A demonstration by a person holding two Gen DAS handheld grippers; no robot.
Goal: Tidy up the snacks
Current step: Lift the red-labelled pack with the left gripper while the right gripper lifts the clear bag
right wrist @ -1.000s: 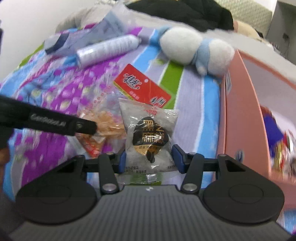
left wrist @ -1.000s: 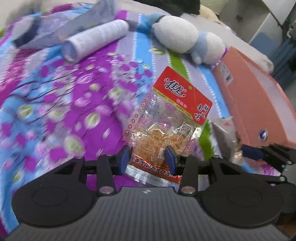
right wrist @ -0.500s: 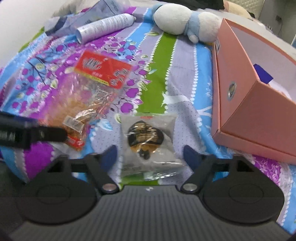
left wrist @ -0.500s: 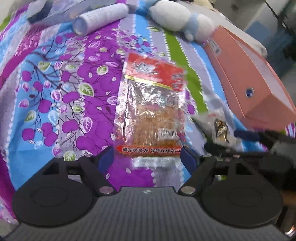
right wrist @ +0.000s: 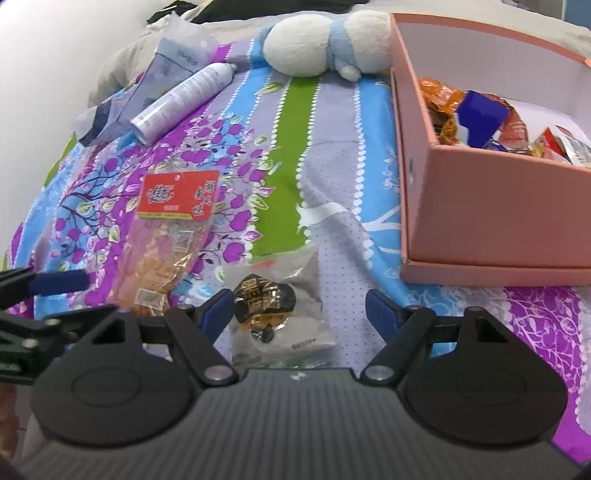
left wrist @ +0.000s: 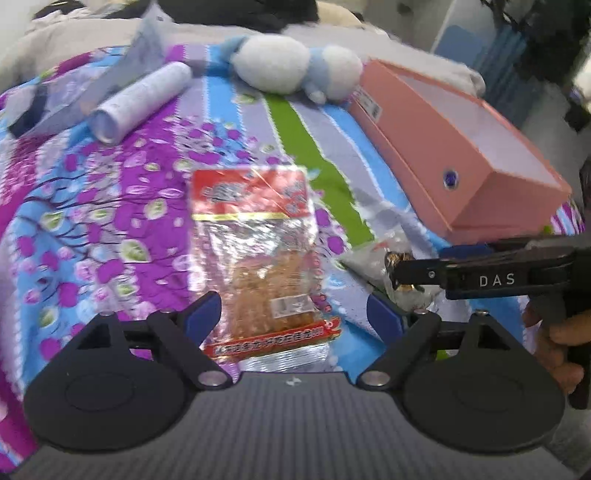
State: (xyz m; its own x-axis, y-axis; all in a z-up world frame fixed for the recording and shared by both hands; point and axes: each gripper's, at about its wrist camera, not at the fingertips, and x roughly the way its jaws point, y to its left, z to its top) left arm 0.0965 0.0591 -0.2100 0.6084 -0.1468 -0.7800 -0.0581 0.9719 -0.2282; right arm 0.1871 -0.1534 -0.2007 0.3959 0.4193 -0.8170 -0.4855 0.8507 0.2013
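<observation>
The red-topped snack bag (left wrist: 255, 254) lies flat on the bedspread (left wrist: 110, 229), its lower end between the blue fingertips (left wrist: 201, 314) of the left gripper (left wrist: 295, 317). That gripper's jaws have just been opening and stand wide, the pads clear of the bag on both sides. In the right wrist view the same bag (right wrist: 166, 236) lies toward the bed's near left part, and just beside it on the right lies the clear packet with the dark sweet (right wrist: 269, 306). The right gripper (right wrist: 299, 306) straddles this packet; its jaws opened and have just come in a little, yet stay wide, and neither pad presses on the packet.

To the right, near the bed's right edge, sits the pink box (right wrist: 491, 206), open on top, with several wrapped snacks (right wrist: 476, 114) inside. At the far edge of the bedspread lies a white and blue plush toy (right wrist: 317, 44); left of it a white spray can (right wrist: 184, 99) on its side, touching a clear plastic pouch (right wrist: 147, 88). The bedspread is striped in blue, grey and green, with purple trees and leaves. Behind it are pale bedding, a dark garment (left wrist: 236, 11) and a white wall (right wrist: 48, 55).
</observation>
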